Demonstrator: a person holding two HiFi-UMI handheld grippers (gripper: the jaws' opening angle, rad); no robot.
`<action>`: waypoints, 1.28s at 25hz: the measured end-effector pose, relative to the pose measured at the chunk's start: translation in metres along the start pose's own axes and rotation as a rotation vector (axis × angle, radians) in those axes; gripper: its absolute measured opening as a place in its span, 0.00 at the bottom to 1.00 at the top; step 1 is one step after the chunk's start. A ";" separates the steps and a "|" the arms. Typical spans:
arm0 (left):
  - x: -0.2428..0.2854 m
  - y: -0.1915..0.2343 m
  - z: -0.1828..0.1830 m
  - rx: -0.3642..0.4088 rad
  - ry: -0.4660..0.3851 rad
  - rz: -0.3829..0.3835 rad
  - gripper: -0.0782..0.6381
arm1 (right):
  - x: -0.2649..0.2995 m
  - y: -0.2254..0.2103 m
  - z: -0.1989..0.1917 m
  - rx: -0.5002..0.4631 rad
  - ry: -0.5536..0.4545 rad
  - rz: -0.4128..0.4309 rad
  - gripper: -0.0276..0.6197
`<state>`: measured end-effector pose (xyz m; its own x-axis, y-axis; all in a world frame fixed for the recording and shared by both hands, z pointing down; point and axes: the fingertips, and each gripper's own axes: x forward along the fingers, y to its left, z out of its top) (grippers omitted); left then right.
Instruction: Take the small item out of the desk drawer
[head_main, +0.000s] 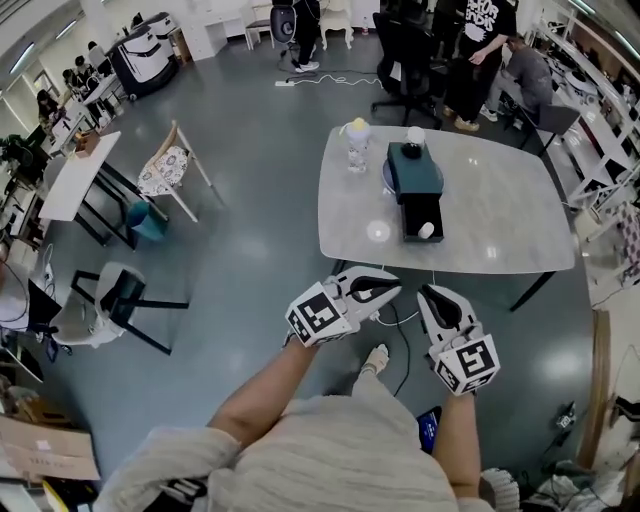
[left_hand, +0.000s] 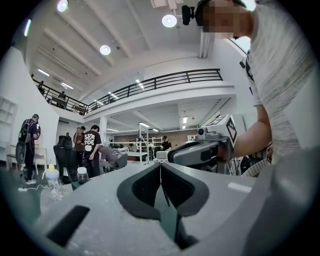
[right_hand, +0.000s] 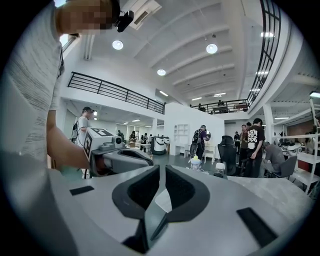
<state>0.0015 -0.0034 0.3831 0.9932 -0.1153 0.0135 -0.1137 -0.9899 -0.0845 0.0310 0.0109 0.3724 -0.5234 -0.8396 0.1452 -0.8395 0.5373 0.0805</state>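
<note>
Bare floor separates the bench edge from the left gripper and right gripper, held forward side by side, both closed and empty.

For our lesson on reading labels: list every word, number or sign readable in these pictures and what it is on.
Nothing reads clearly.
White print on a bystander's black T-shirt: too blurred to read.
On the left gripper and right gripper: square black-and-white marker patterns, no letters.
</note>
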 end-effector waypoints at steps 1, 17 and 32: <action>0.007 0.010 -0.002 0.000 0.005 0.004 0.13 | 0.007 -0.010 -0.001 0.000 -0.003 0.018 0.06; 0.148 0.139 -0.042 -0.052 0.062 0.040 0.13 | 0.075 -0.175 -0.053 0.014 0.112 0.097 0.15; 0.154 0.198 -0.089 -0.142 0.102 0.012 0.13 | 0.136 -0.213 -0.106 0.038 0.281 0.080 0.20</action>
<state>0.1297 -0.2249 0.4568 0.9851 -0.1278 0.1147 -0.1349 -0.9892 0.0565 0.1539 -0.2086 0.4798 -0.5316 -0.7371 0.4172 -0.8049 0.5930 0.0221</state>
